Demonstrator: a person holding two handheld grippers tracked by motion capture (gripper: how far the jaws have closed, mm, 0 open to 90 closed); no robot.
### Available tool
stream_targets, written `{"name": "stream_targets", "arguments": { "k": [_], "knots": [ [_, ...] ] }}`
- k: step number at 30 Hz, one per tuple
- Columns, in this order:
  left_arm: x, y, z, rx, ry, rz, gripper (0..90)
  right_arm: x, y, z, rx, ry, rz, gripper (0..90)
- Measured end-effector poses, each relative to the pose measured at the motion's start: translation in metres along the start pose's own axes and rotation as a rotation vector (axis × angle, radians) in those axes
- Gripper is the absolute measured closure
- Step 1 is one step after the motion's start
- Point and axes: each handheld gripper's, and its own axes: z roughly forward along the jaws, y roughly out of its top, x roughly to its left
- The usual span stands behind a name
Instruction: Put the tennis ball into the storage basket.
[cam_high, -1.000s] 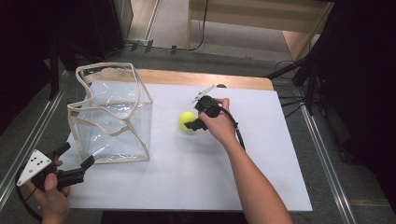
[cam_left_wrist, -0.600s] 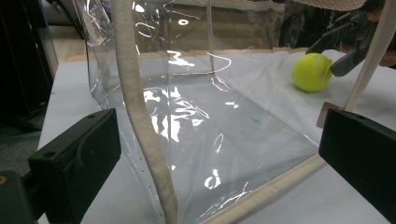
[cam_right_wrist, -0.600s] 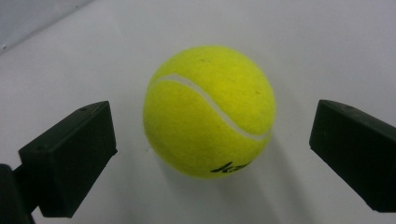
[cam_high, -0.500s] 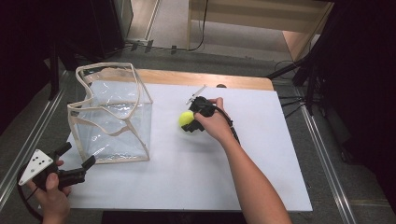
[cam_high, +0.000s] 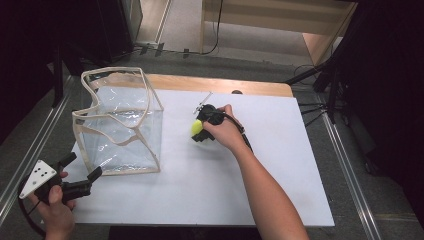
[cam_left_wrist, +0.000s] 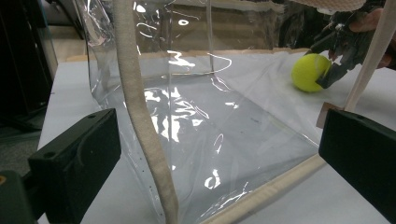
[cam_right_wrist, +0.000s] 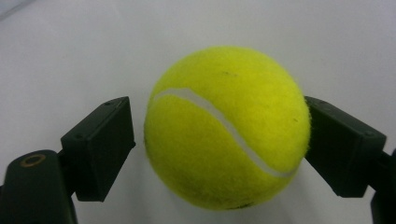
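The fuzzy yellow tennis ball (cam_right_wrist: 226, 128) sat on the smooth white tabletop (cam_high: 280, 170), a bit right of the clear plastic bag (cam_high: 120, 127) with its cloth-taped edges. The right gripper (cam_high: 200, 127) had its blocky black jaws either side of the ball and had just been closing in — one pad touching, the other a hair off, not quite clamped. The left gripper (cam_high: 80, 172) sat wide open by the bag's near corner, holding nothing.

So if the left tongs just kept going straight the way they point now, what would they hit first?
Most likely the clear plastic bag with beige fabric trim: it stands right ahead of the open left tongs, one trim strip between their jaws. The yellow tennis ball lies farther off.
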Motion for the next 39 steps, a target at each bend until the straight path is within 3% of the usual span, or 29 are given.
{"name": "stream_targets", "arguments": {
  "k": [4,8,23,27,39],
  "knots": [
    [0.0,0.0,0.0,0.0,0.001,0.0,0.0,0.001,0.003,0.003,0.008,-0.001,-0.01,13.2],
    [0.0,0.0,0.0,-0.003,-0.001,0.0,0.0,-0.001,0.004,0.002,0.02,-0.016,-0.013,22.9],
    [0.0,0.001,-0.001,-0.009,-0.004,0.002,0.0,0.002,0.006,0.006,0.036,-0.034,0.019,23.8],
    [0.001,0.001,-0.001,-0.01,-0.007,0.001,0.0,0.003,0.009,0.005,0.051,-0.044,-0.006,24.2],
    [0.001,0.0,0.0,-0.01,-0.009,-0.003,0.0,0.003,0.011,-0.006,0.033,0.004,-0.02,24.3]
  ]
}}
